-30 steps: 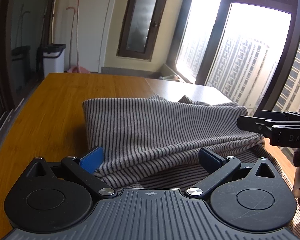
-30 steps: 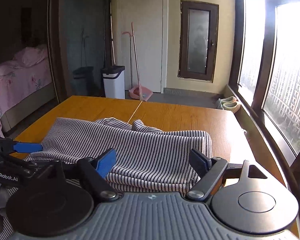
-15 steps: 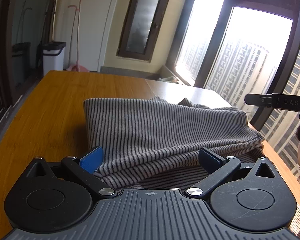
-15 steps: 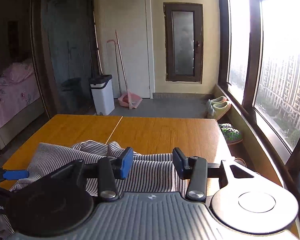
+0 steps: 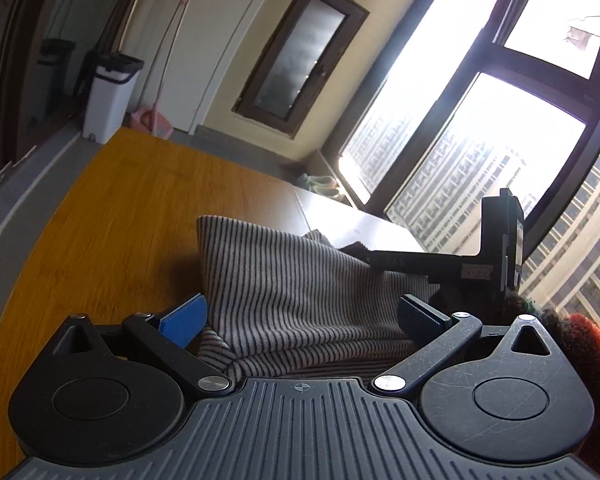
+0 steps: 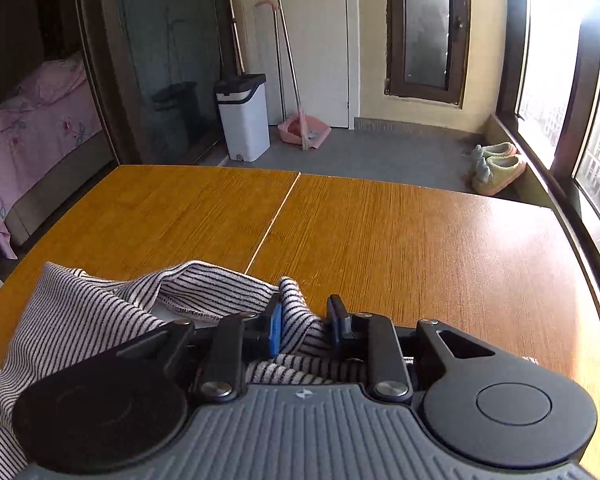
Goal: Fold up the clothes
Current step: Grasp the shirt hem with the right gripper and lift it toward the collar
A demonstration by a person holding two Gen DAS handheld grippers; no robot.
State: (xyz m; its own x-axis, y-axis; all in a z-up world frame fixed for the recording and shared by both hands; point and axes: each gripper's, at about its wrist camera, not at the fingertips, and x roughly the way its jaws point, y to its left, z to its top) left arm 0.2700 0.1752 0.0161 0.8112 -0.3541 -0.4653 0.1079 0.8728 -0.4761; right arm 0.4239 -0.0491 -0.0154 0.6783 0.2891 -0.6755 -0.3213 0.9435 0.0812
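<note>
1. Your striped garment (image 6: 84,320) is bunched up on the near part of the wooden table (image 6: 420,240), mostly toward the left side of the right wrist view, with the far half of the tabletop bare.

2. Your right gripper (image 6: 305,326) is closing its jaws right now, and there's a fold of the striped fabric sticking up between the blue pads. Looks like the pads are already pinching that fold, so you've basically got a grip on the cloth at its far edge.

3. Your left gripper (image 5: 300,312) has its jaws spread wide. The garment (image 5: 292,292) sits between the fingers and runs out in front of them, but the pads aren't pressing on it, so nothing's held there.

4. From the left wrist view you can see the right gripper (image 5: 364,258) reaching in from the right side, its tip at the top ridge of the fabric pile.

5. A bit of red and dark knit sleeve (image 5: 580,332) shows at the right edge of the left view.

6. Background stuff: white bin (image 6: 244,116), pink dustpan (image 6: 304,130), slippers (image 6: 496,166) by the window, pink bed (image 6: 32,120) off to the left.
</note>
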